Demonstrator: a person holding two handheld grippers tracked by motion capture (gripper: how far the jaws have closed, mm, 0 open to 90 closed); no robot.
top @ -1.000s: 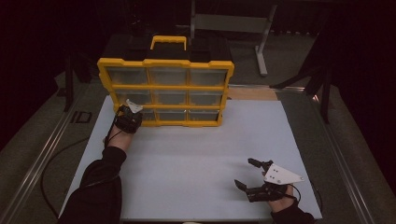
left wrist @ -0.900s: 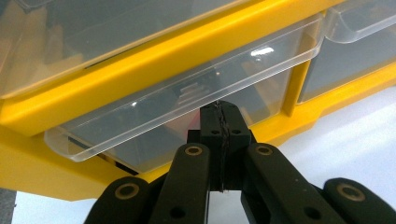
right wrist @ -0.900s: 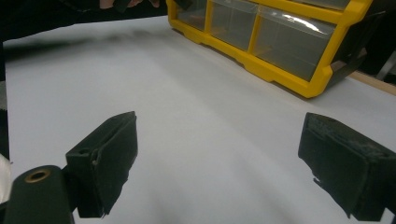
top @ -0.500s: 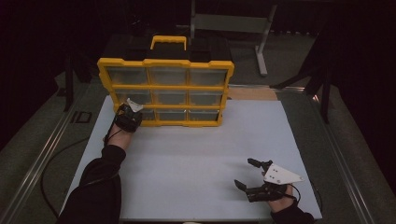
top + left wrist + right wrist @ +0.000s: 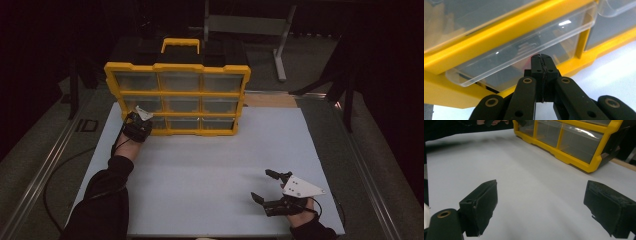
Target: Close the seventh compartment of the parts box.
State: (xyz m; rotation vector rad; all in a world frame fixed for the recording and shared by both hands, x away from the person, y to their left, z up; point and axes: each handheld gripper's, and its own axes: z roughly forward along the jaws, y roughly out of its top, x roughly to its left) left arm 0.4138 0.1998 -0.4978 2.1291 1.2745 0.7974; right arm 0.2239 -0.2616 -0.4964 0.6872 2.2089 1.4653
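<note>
Left gripper view: clear drawer (image 5: 524, 55) in the bottom row of the yellow organizer (image 5: 177, 97), directly ahead of the left gripper (image 5: 541, 63), whose jaws are pressed together against the drawer's front. Right gripper (image 5: 265, 185), spread wide, rests well apart on the white board (image 5: 210, 170).

White tabletop (image 5: 210, 170); grey metal stand (image 5: 250, 25) behind; cable (image 5: 52, 175) on floor.

Yellow organizer (image 5: 177, 92) upright — white table (image 5: 210, 170)

White table (image 5: 200, 175), yellow drawer organizer (image 5: 177, 97) standing at its far edge
</note>
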